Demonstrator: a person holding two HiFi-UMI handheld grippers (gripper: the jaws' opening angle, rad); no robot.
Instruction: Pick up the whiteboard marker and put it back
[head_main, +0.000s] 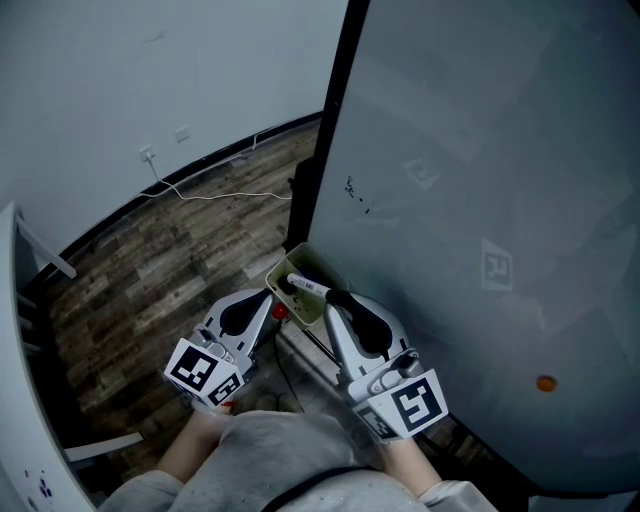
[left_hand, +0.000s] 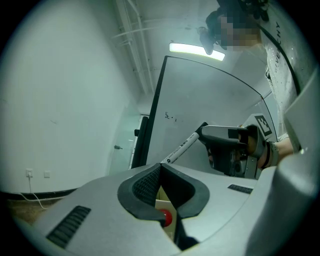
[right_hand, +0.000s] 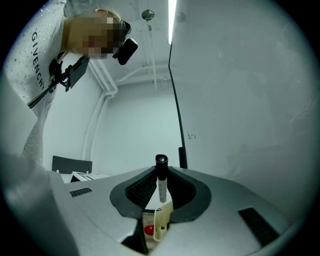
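Two hand-held grippers hang close together over an olive tray (head_main: 305, 256) set against the whiteboard (head_main: 480, 200). The right hand-held gripper (head_main: 335, 298) (right_hand: 161, 172) is clenched on the black end of the whiteboard marker (head_main: 308, 286) (left_hand: 182, 146) (right_hand: 161, 187). In the head view its white barrel juts past the jaw tips, pointing up-left above the tray. The left hand-held gripper (head_main: 268, 300) (left_hand: 160, 167) is closed on nothing, its tips near the marker's free end. Only the left gripper view shows the marker side-on, slanting down-left. The right gripper view sees it foreshortened, almost along its length. A small red thing (head_main: 281, 311) (left_hand: 165, 217) (right_hand: 148, 230) shows beneath the jaws.
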